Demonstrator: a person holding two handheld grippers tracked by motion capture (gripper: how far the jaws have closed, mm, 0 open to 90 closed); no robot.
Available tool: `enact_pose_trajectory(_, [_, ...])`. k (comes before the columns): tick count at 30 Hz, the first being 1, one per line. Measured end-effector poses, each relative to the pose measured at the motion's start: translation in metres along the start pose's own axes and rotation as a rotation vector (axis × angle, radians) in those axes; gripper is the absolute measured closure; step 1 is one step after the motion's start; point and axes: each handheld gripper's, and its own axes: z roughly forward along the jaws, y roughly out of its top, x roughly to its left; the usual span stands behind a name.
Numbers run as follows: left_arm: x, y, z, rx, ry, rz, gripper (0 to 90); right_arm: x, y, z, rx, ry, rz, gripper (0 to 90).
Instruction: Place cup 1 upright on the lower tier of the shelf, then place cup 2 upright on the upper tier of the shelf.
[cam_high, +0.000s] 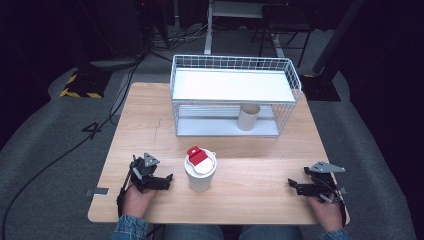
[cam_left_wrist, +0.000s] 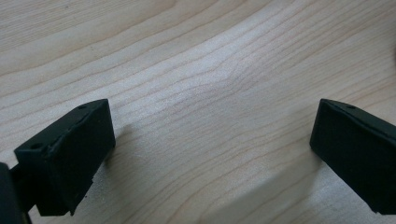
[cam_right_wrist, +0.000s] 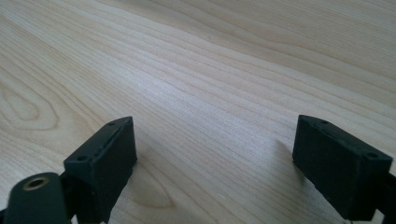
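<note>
Lidded cup (cam_high: 200, 172) mid-table, just beside left tool (cam_high: 167, 181), bare wood around.

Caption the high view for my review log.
Both open grippers, left and right, rest on the table flanking a lidded cup.

Denim cuffs, black left gripper (cam_high: 167, 179) and right gripper (cam_high: 292, 184), grey three-cornered plates, blocky black jaws with screw holes

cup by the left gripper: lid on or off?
On. The white lid with a red tab caps the upright cup.
</note>
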Motion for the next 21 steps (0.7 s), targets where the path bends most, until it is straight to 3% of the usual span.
enact_pose_trajectory(15, [-0.004,-0.001,-0.002,0.0,-0.012,0.001,0.3,0.0,0.0,0.0,0.0,0.0,0.0,14.0])
enact_pose_trajectory(21, [-0.007,-0.001,-0.014,-0.044,-0.041,0.0,0.3,0.0,0.0,0.0,-0.001,0.0,0.0,14.0])
